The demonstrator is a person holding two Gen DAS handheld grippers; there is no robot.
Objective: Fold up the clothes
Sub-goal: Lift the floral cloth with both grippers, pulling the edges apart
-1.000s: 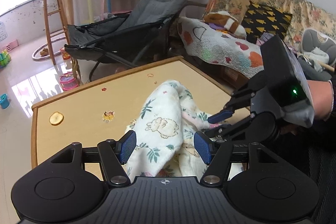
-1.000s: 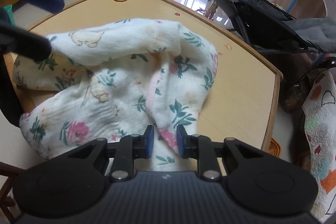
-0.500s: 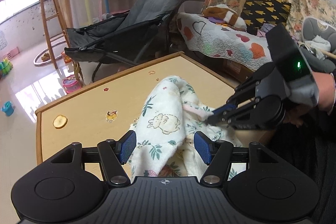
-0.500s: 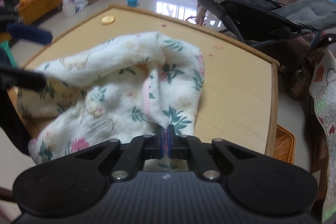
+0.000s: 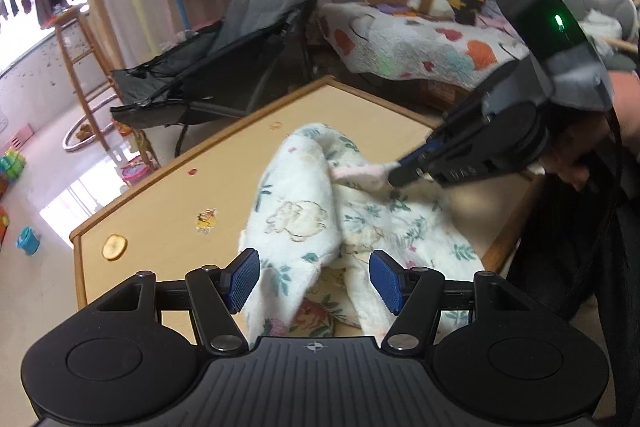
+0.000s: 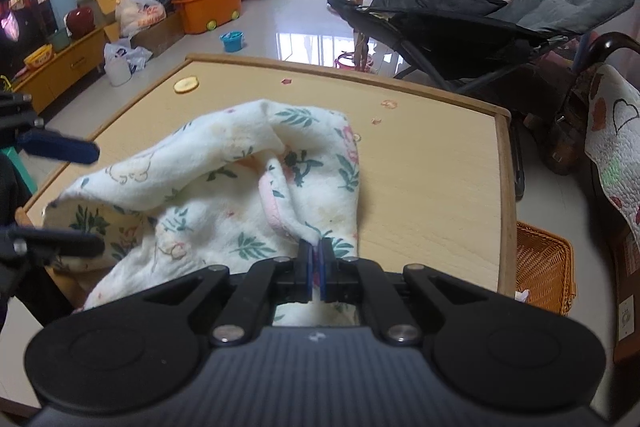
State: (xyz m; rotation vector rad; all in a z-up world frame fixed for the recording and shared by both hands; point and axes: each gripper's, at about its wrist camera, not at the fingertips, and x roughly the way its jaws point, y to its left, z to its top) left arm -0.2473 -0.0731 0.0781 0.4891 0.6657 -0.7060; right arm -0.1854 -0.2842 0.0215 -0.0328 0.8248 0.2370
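My right gripper point(image 6: 316, 269) just clamped the garment point(image 6: 224, 187) by its pink hem; left gripper point(image 5: 313, 281) fingers gape, straddling cloth ungripped. Left grabs next.

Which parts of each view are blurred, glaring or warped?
Left wrist view: right gripper and room beyond motion-smeared, window blown out, table edges bowed by the fisheye. Right wrist view: sharper, glare on the floor, cloth clear.
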